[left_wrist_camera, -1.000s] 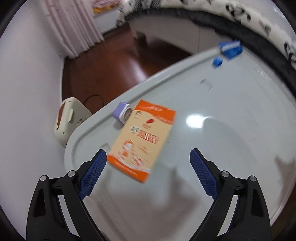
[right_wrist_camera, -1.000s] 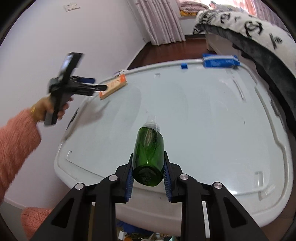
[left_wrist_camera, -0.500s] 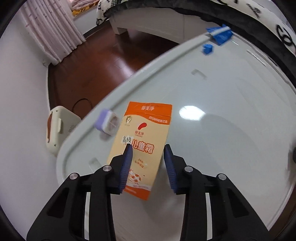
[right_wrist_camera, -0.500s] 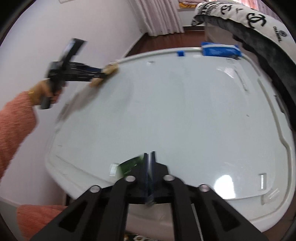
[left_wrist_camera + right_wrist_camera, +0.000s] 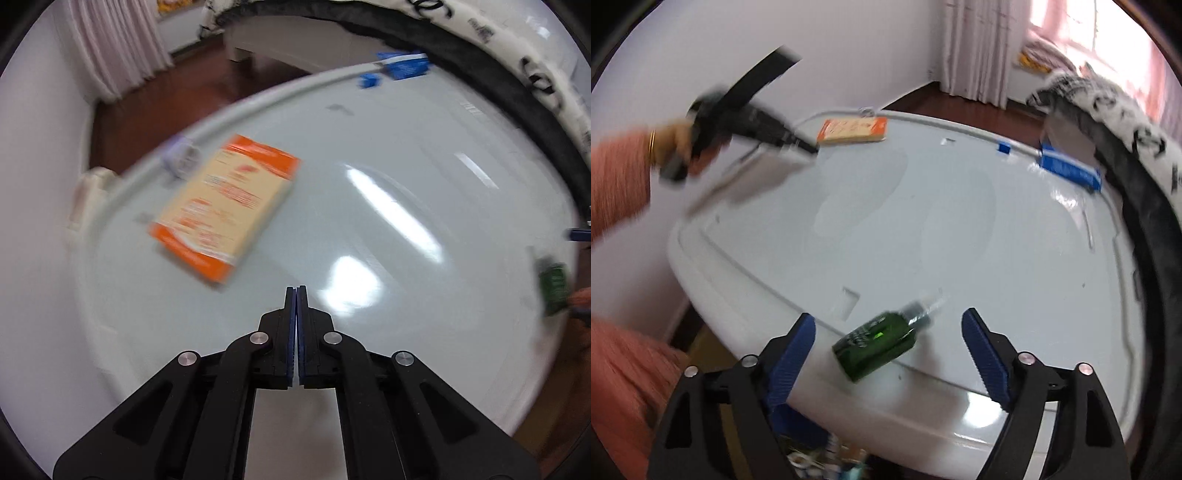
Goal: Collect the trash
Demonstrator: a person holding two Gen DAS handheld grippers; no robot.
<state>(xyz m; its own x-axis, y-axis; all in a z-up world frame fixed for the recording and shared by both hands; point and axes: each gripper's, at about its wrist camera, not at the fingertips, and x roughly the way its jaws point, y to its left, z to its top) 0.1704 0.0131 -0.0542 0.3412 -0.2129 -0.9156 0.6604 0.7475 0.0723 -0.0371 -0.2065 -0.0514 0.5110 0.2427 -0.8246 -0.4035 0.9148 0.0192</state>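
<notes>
An orange and cream carton (image 5: 225, 205) lies flat on the pale table (image 5: 369, 155), ahead and left of my left gripper (image 5: 296, 291), which is shut with nothing between its fingers. In the right wrist view that carton (image 5: 853, 130) sits at the far edge, with the left gripper (image 5: 809, 147) just beside it in a person's hand. A green bottle (image 5: 882, 341) lies on its side near the table's front edge. It rests between the fingers of my right gripper (image 5: 888, 315), whose jaws are opening and do not touch it. The same bottle (image 5: 553, 288) shows blurred at the far right.
A small lilac object (image 5: 183, 160) sits by the carton at the table's rim. Blue tape (image 5: 1069, 170) marks the far corner. A bed with a black-and-white blanket (image 5: 1126, 122) runs along the right side. A cream appliance (image 5: 88, 195) stands on the wooden floor.
My left gripper went from wide open around the carton to shut and empty, and the carton now lies to its left. My right gripper let go of the green bottle, which now lies on the table.
</notes>
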